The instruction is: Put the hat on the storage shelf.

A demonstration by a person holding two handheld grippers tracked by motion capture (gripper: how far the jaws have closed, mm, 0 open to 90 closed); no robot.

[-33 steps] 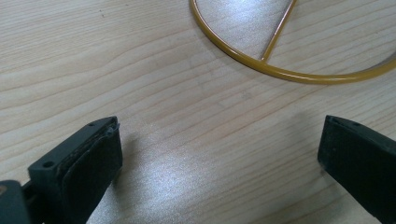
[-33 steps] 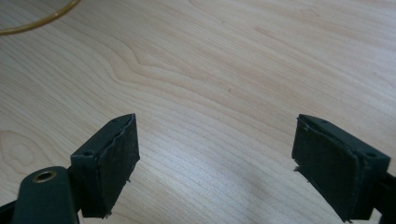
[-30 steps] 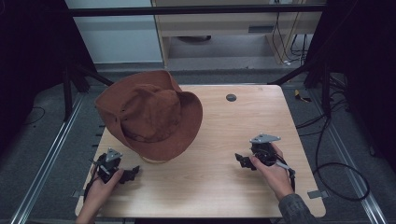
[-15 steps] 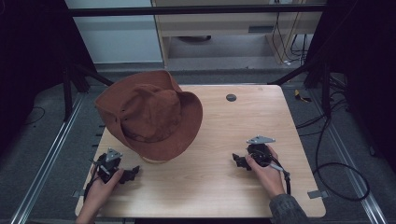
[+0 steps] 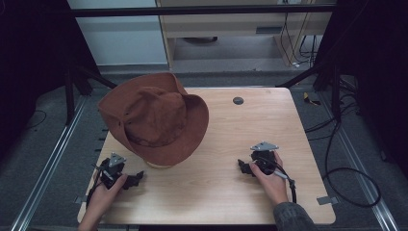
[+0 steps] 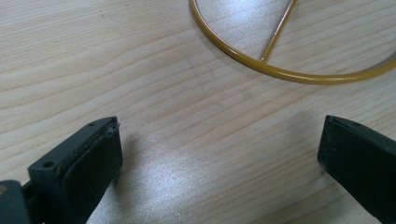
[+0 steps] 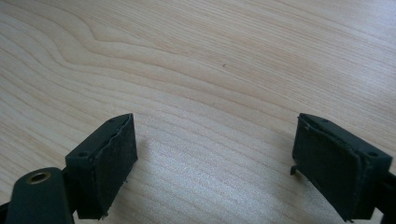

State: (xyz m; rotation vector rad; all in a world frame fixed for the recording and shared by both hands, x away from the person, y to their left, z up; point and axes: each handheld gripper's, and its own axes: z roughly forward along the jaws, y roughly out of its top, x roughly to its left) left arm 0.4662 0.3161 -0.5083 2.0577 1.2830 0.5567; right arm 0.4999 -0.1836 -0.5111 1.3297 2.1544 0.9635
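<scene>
A brown wide-brimmed hat (image 5: 154,120) sits on a stand at the left half of the wooden table (image 5: 269,120). The stand's yellow ring base (image 6: 280,70) lies on the wood just ahead of my left gripper (image 6: 219,158), whose jaws stand wide apart with nothing between them. In the high view the left gripper (image 5: 137,179) rests near the table's front left, just below the hat's brim. My right gripper (image 5: 244,167) rests on the table at the front right, pointing left. The right gripper (image 7: 215,158) is open over bare wood.
A small dark round grommet (image 5: 238,100) sits near the table's far edge. A cable (image 5: 288,180) trails from the right gripper over the front right. Metal frame rails (image 5: 53,159) run along both sides of the table, with cables on the floor at right.
The right gripper has come down and slightly toward the front, settling on the table. The left gripper and the hat have stayed put.
</scene>
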